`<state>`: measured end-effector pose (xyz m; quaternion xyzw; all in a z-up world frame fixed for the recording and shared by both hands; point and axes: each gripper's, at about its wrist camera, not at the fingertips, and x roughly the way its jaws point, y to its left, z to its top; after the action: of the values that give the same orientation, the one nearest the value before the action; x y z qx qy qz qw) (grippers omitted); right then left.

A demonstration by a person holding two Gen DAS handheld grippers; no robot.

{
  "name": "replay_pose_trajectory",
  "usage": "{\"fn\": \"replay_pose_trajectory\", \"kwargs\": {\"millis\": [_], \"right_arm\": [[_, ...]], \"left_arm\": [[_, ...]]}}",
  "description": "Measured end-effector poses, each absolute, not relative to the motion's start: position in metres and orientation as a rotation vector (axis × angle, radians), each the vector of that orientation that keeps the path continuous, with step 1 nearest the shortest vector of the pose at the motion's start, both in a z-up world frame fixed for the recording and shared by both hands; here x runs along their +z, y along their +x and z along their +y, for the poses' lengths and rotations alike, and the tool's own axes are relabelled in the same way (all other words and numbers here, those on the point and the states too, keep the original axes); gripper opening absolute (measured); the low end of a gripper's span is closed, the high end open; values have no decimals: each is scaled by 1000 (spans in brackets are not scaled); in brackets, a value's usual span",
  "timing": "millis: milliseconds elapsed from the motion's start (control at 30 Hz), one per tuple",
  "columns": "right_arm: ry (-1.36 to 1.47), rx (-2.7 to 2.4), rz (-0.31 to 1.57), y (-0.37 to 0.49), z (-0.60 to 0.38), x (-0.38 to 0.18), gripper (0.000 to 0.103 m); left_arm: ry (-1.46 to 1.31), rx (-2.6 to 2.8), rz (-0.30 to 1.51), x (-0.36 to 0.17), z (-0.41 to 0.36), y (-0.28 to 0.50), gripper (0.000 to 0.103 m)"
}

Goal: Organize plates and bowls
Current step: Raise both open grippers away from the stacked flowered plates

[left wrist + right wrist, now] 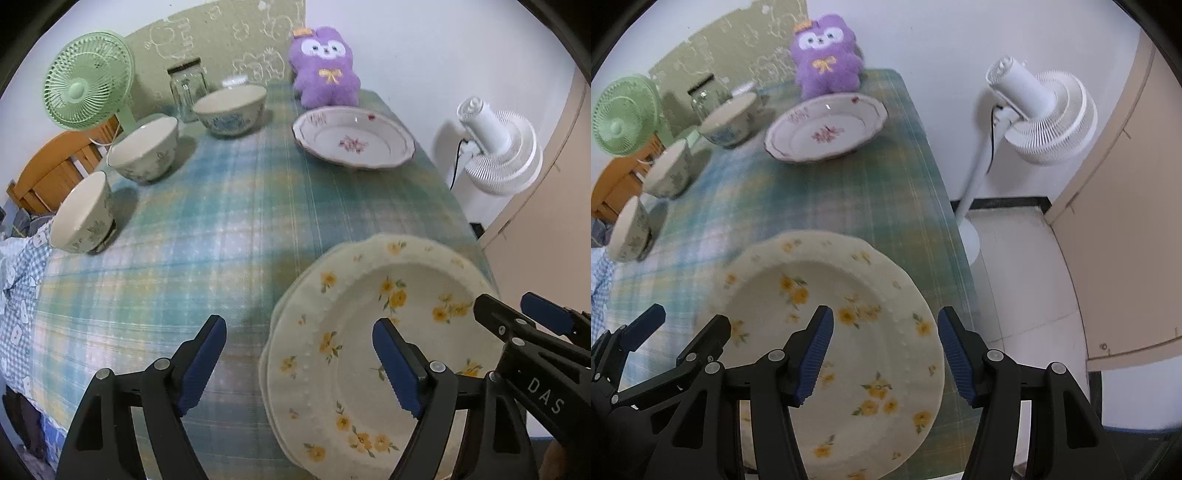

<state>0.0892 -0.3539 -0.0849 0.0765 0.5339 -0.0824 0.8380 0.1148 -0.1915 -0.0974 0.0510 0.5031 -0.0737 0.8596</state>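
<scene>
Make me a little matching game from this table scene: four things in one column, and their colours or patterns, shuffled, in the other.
Things:
1. plush toy
2. small desk fan
3. near plate
4. far plate

Colours or patterns:
A. pink flowers on white
B. purple with a yellow bow
C. yellow flowers on cream
D. pale green

Pairs: 1-B, 2-D, 3-C, 4-A

Open tablecloth (221,229) mid-frame, three bowls (144,151) lining left edge, pink-flowered plate (354,138) upper right, yellow-flowered plates (369,350) filling lower right
</scene>
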Motion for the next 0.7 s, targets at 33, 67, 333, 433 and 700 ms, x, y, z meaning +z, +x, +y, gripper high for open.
{"fn": "replay_pose_trajectory", "kwargs": {"millis": [33, 67, 333, 433, 700], "right_arm": [[162, -171, 1123, 89, -353, -81, 63], [159, -165, 1109, 89, -350, -74, 63], [145, -170, 1021, 88, -331, -31, 70], [135, -175, 992, 89, -322, -17, 72], [98, -222, 901, 93, -296, 23, 76]], "left_arm": [[95, -155, 1046, -92, -188, 115, 83], [87, -155, 1038, -87, -186, 115, 83], [53, -169, 971, -49, -163, 118, 83], [44, -171, 960, -40, -154, 122, 83], [51, -194, 907, -7, -132, 130, 84]]}}
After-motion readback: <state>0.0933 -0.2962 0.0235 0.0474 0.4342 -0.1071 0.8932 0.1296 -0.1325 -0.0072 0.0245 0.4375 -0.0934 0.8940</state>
